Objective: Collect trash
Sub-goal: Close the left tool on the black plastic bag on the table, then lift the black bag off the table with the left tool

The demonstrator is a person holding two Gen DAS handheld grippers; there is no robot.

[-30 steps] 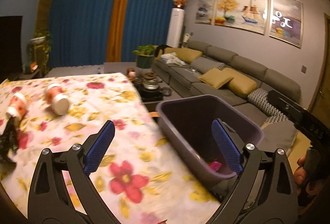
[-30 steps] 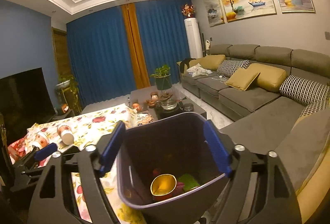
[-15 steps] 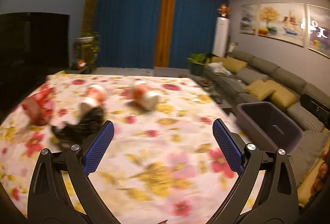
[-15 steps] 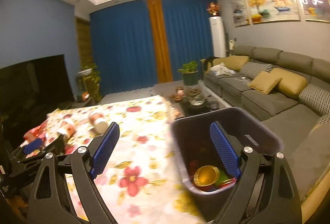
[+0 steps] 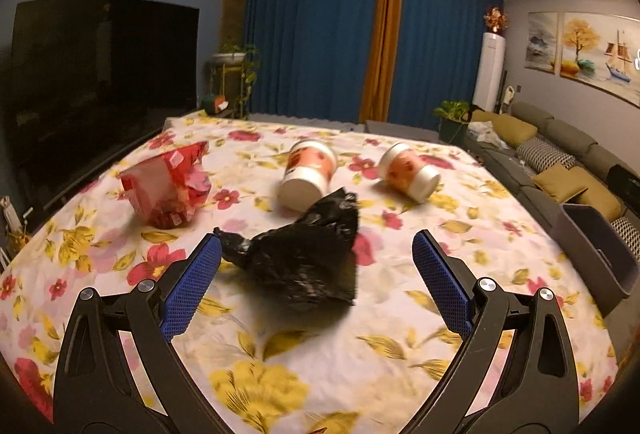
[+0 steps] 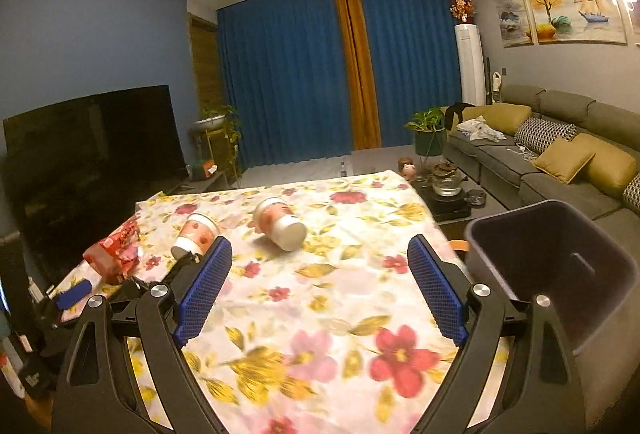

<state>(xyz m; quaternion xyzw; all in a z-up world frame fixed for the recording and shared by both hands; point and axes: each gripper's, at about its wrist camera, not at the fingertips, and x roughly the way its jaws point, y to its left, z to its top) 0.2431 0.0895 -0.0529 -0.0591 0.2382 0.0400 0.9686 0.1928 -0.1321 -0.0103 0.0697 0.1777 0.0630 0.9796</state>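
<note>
A crumpled black plastic bag (image 5: 308,258) lies on the flowered tablecloth (image 5: 360,362), just ahead of my left gripper (image 5: 318,254), which stands open with nothing between its fingers. Behind the bag two paper cups lie tipped over, one (image 5: 306,174) in the middle and one (image 5: 408,172) to the right. A red snack wrapper (image 5: 168,190) sits at the left. My right gripper (image 6: 320,262) is open over the cloth (image 6: 320,314), empty, facing the cups (image 6: 282,222) (image 6: 196,234). The dark bin (image 6: 556,266) stands at the table's right edge. The left gripper (image 6: 72,294) shows at the far left.
A black TV (image 5: 100,74) stands along the left wall beyond the table edge. A grey sofa with yellow cushions (image 6: 568,158) runs along the right. A low tea table with a kettle (image 6: 446,186) sits behind the bin. Blue curtains close the back.
Both grippers swung left, away from the bin and over the table. The bin left the middle of both views; the black bag came to lie just ahead of the left gripper.
</note>
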